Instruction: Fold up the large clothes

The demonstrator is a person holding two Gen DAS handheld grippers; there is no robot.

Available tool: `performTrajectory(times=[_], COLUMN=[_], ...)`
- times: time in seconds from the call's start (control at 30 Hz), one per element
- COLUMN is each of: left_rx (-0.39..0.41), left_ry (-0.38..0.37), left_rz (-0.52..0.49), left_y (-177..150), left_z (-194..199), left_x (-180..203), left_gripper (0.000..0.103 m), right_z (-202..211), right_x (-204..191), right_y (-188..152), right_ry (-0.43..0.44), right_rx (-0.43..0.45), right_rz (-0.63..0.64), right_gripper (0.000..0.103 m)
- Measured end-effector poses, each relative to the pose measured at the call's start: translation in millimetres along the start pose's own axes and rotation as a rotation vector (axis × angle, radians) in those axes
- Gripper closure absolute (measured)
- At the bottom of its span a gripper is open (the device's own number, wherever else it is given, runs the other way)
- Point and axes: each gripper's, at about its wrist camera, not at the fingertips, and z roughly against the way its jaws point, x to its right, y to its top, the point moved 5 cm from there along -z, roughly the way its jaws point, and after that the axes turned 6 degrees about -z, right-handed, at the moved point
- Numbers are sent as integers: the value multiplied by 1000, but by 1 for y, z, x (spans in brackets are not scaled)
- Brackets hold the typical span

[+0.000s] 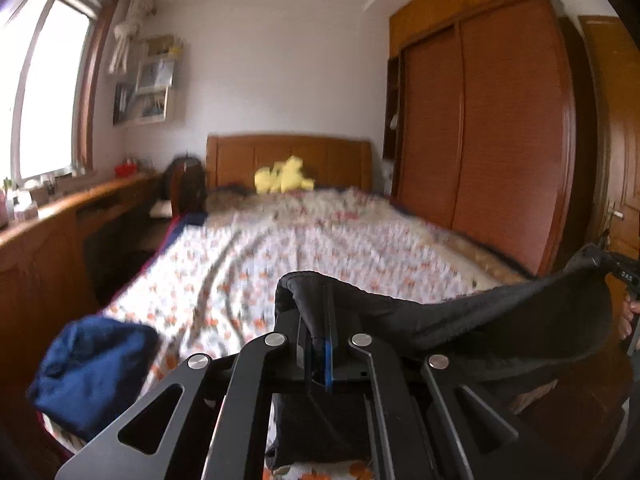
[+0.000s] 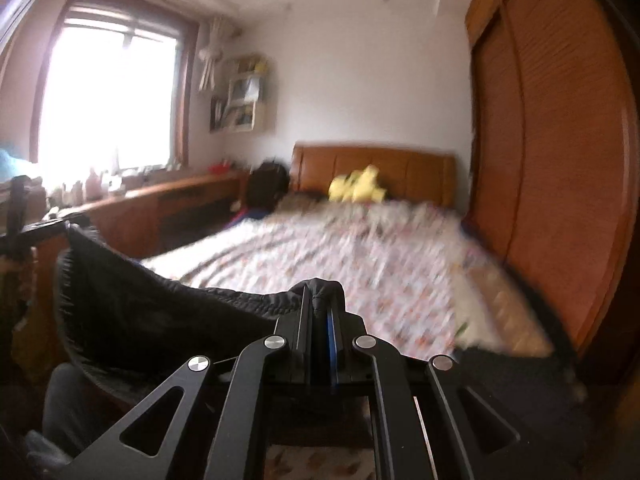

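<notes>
Left gripper (image 1: 320, 320): jaws closed tight, clamping a fold of the black garment (image 1: 460, 320); sitting lower centre of left wrist view
Right gripper (image 2: 320, 312): jaws closed tight, pinching the black garment (image 2: 160, 312) at lower centre of right wrist view
Garment position: hanging in the air betw. both grippers, edge sagging in a curve; stretching to right edge in left view, to left edge in right view; lower part dropping below the tools
Bed (image 1: 304, 248): floral cover filling mid frame, lying beyond and below the garment
Blue cloth (image 1: 92, 372): bundled at lower left of left view, on bed corner
Yellow plush (image 1: 284, 176): sitting centre frame, against headboard
Wardrobe (image 1: 480, 132): standing at right side
Window (image 2: 108, 96): glaring at upper left
Image quality: blurring on bed in both views
</notes>
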Motion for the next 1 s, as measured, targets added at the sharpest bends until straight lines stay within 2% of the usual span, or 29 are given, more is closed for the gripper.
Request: performTrajectory(times=[0.1, 0.27, 0.43, 0.63, 0.87, 1.0], left_rx=[-79, -124, -128, -119, -154, -198], left_ry=[-4, 14, 11, 33, 44, 55], left_rz=[29, 25, 43, 31, 51, 49], left_y=[-35, -48, -40, -24, -33, -49], left_z=[-42, -106, -163, -223, -276, -296], left_x=[-12, -31, -45, -49, -64, -67], left_gripper=[99, 99, 98, 98, 98, 92], right_z=[-29, -98, -150, -232, -309, -337], right_x=[-1, 20, 53, 97, 102, 105], right_y=[-32, -54, -40, -16, -26, -45], right_ry=[9, -48, -102, -143, -204, -207], right_rx=[-58, -124, -124, -134, -192, -271], right_rz=[2, -27, -31, -87, -37, -38], right_gripper=[98, 98, 98, 98, 98, 97])
